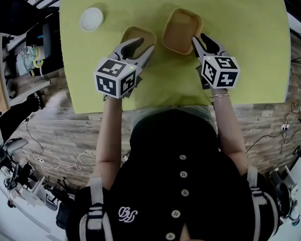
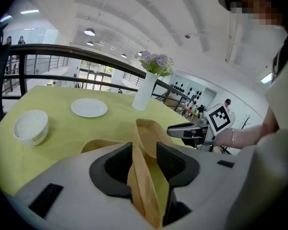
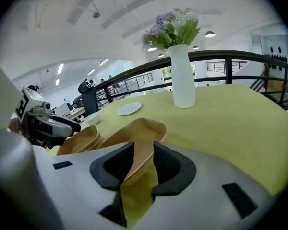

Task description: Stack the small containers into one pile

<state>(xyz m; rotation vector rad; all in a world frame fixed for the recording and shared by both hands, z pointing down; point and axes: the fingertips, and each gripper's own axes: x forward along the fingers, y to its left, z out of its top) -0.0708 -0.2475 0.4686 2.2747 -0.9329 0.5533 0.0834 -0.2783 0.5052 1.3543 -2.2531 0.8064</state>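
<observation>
Left tool spread, right tool pinching; nothing stacked.
Head view: small tan square container and larger tan square container just beside each other on yellow-green bench, left tool at the small one, right tool at the larger. Left gripper view: small container's wall between the jaws, gap showing at the right pad. Right gripper view: jaws clamp the larger container's rim.

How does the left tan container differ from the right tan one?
The left tan container is partly hidden under the left tool; the right tan container shows almost fully. The right container looks bigger than the left. Both have rounded corners and one wall between a tool's jaws.
</observation>
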